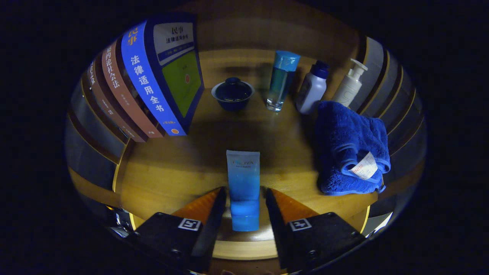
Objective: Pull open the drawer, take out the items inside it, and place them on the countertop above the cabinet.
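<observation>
Tongs (244, 202) stand apart over the wooden bench (172, 172), with a blue tube (243, 183) between the two fingers. The tube stands on its cap, the crimped flat end pointing up and away from the tongs. A narrow gap shows on each side between the tube and the inner face of each finger, so neither finger can be confirmed as pressing on it. Whether the cap rests on the bench surface or hangs just above it cannot be told.

Beyond the tongs, straight ahead at the back of the bench, sits a dark blue lidded bowl (233, 93). Just right of the bowl stands a clear bottle with a blue cap (281, 80). Further right stands a pale bottle with a dark blue cap (312, 89), tilted slightly, and next to it a white pump bottle (349, 86).

Ahead and right of the tongs lies a folded blue towel (349, 149) with a white label (365, 167) on its near corner. The far edge of the towel lies close to the pale bottle and the pump bottle.

Ahead and left of the tongs stands a row of upright books (126, 91), with the blue book (164, 72) nearest the bowl and brown-spined volumes behind it.
</observation>
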